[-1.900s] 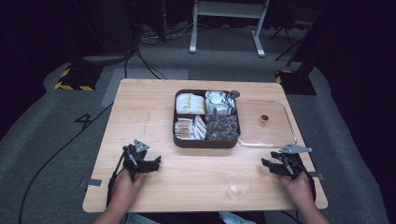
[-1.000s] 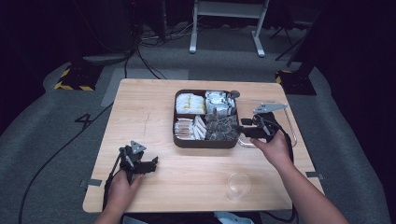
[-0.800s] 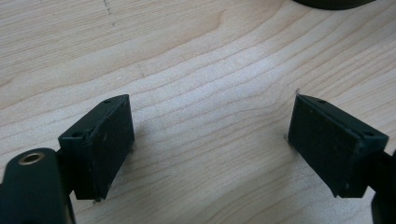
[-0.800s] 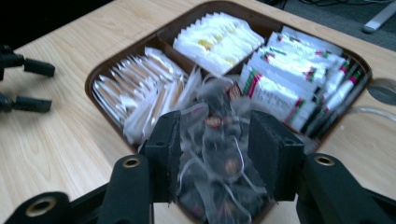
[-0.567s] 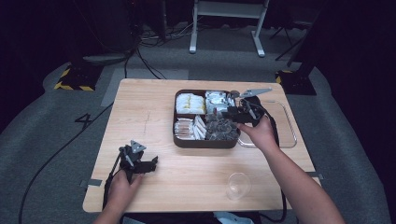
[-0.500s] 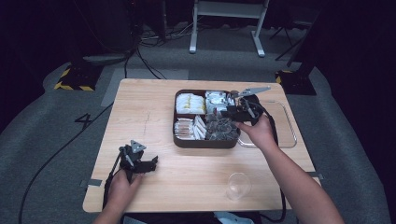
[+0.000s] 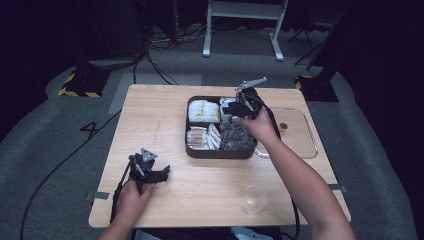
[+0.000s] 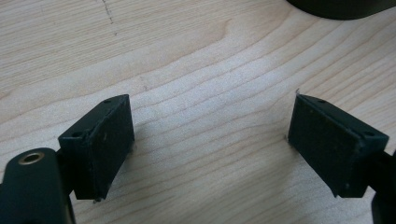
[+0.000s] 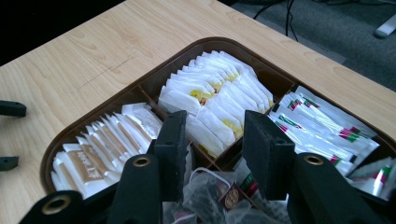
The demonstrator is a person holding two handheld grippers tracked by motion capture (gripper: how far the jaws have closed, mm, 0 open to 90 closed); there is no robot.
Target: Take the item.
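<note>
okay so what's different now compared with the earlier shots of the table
The right gripper left the table's near right edge, crossed the clear lid and now hangs over the brown compartment tray, above its packets. Its jaws have just been closing, but no packet is pinched between them yet. The left gripper stayed on the table, jaws open. The clear cup, tray and lid have not moved.

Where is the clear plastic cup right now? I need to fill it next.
In the high view the clear plastic cup stands near the table's front edge, right of centre, in front of the brown tray.
</note>
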